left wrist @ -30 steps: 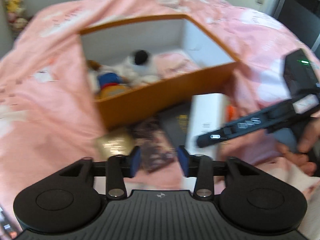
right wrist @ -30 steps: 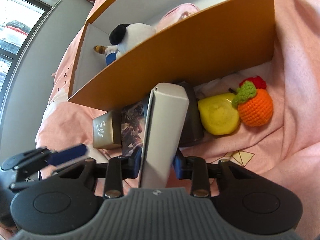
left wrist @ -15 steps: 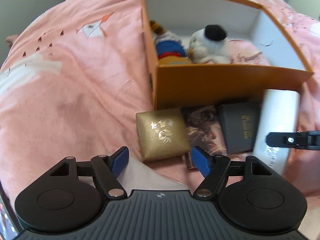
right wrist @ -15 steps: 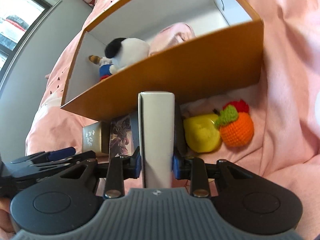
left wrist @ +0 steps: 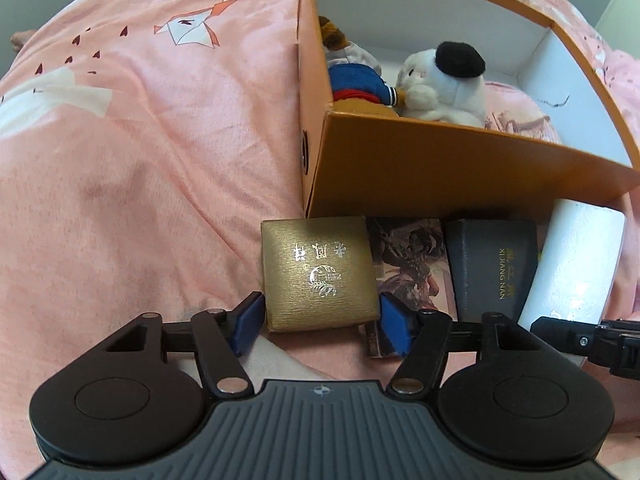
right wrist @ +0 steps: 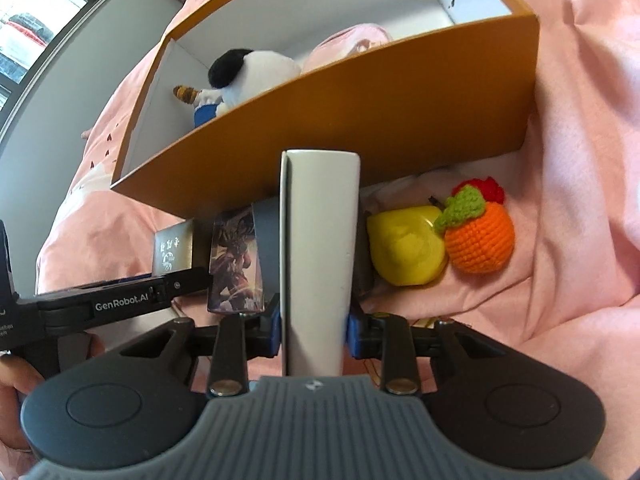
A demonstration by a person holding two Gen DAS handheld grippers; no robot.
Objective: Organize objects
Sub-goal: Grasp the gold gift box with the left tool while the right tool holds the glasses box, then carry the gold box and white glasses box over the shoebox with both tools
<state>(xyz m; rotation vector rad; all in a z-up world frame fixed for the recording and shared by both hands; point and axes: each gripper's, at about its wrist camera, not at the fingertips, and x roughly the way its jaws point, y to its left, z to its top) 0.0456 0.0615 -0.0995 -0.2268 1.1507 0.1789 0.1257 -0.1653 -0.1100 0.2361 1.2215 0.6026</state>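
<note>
Pink bedding [left wrist: 140, 152] covers the whole surface, and an orange box [left wrist: 440, 168] with white inner walls sits on it holding two plush toys [left wrist: 440, 76]. Along its near wall lie a gold box [left wrist: 318, 274], a picture card [left wrist: 416, 264], a dark case [left wrist: 494, 268] and a white box [right wrist: 320, 264]. The left gripper [left wrist: 320, 322] is spread wide, its blue pads flanking the gold box's near end without clearly pressing it. The right gripper [right wrist: 314, 330] is clamped on the white box, held edge-up. A yellow fruit [right wrist: 406, 250] and a crocheted orange [right wrist: 478, 238] rest just right of it.
</note>
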